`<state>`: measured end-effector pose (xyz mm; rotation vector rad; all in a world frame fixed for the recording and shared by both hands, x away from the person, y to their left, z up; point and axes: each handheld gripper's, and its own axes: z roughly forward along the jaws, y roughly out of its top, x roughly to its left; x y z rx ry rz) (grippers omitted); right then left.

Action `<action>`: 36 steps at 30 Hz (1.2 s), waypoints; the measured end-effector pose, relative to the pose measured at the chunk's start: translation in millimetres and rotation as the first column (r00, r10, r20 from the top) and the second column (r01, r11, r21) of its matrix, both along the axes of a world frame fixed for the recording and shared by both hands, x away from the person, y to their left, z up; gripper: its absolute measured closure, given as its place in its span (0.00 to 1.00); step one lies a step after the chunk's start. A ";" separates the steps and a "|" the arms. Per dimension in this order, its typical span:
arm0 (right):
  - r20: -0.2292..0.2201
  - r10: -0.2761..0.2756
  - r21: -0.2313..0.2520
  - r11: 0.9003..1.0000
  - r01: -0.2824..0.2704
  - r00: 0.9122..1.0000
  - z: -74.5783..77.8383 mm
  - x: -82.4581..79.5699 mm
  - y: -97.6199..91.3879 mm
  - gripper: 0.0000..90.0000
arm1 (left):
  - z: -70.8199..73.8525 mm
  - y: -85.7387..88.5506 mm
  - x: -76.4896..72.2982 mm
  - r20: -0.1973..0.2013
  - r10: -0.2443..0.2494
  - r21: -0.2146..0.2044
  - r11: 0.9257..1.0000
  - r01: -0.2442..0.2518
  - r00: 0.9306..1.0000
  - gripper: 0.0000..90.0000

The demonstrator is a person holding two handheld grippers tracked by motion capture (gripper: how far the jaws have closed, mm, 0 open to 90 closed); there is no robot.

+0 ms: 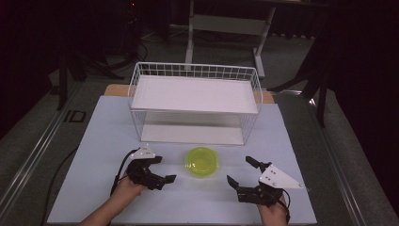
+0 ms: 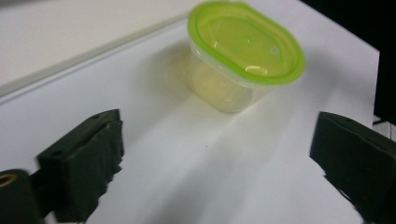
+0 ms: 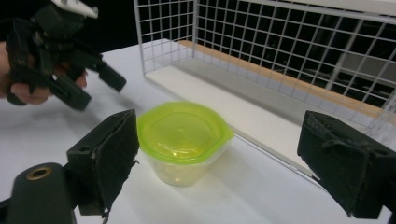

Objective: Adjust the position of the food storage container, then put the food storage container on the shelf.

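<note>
A small clear tub with a lime-green lid (image 1: 201, 161) stands upright on the white table top, between my two grippers. My left gripper (image 1: 164, 169) lies to its left, jaws wide apart and pointing at the tub, nothing between them. In the left gripper view the tub (image 2: 245, 51) sits beyond the open left gripper (image 2: 219, 158), apart from both pads. My right gripper (image 1: 239, 169) is to the tub's right, also open. In the right gripper view the tub (image 3: 182, 137) stands ahead of the open right gripper (image 3: 219, 154), close to the left pad; the left gripper (image 3: 100, 92) shows farther off.
A white wire rack (image 1: 195, 101) with a flat upper shelf and a lower shelf stands behind the tub, its open front facing me. The white table top (image 1: 94, 141) ends in a front edge near my hands. Dark floor and a desk frame (image 1: 226, 26) lie beyond.
</note>
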<state>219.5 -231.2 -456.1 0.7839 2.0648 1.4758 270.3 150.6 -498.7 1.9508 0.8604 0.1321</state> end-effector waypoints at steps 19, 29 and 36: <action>0.000 0.037 -0.101 0.994 -0.037 0.999 6.9 18.4 24.6 0.15 | 47.5 -16.6 -2.0 0.167 -0.074 -0.112 0.989 0.093 0.983 0.03; -0.046 0.054 -0.120 0.991 -0.059 0.997 3.7 41.0 35.9 0.15 | 56.4 -27.7 14.0 0.136 -0.067 -0.120 0.989 0.083 0.988 0.03; -0.150 -0.061 -0.034 0.998 0.057 0.987 -4.3 63.9 37.9 0.13 | 50.8 -34.2 26.2 0.110 -0.072 -0.101 0.991 0.084 0.991 0.03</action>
